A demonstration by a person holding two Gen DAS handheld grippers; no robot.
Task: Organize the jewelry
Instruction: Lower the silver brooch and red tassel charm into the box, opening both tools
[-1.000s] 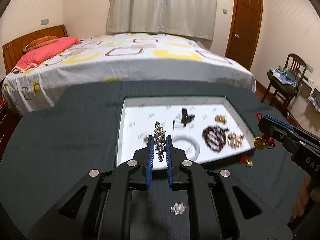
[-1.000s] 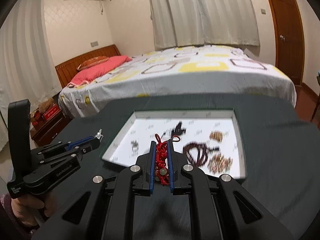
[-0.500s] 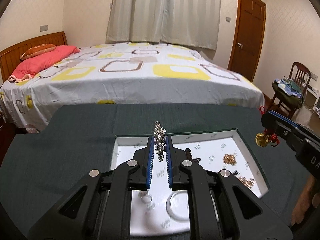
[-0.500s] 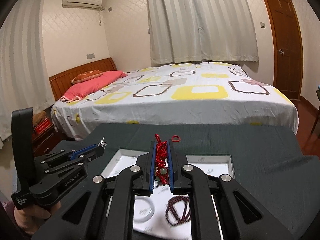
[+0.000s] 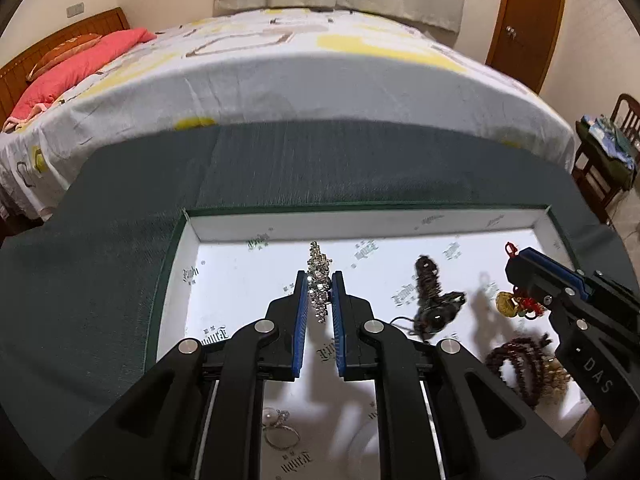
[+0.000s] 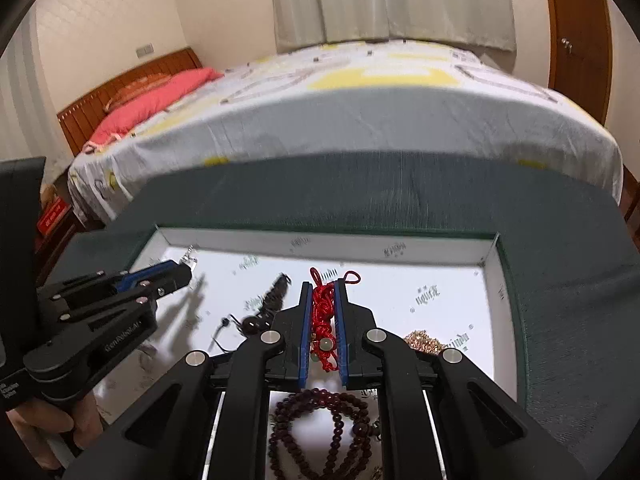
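A shallow white tray sits on a dark green cloth. My left gripper is shut on a silver rhinestone piece and holds it over the tray's left half. My right gripper is shut on a red cord charm with green beads, over the tray's middle; a gold coin hangs from it in the left wrist view. In the tray lie a dark bead bracelet, a dark tassel piece, a gold chain pile and a pearl ring.
The tray has low walls. The green cloth covers the table around it. A bed stands close behind the table. A wooden chair with clothes stands at the right, near a brown door.
Both grippers have come down and forward over the tray, each still holding its piece. The view has tilted down, so the tray fills more of each frame.
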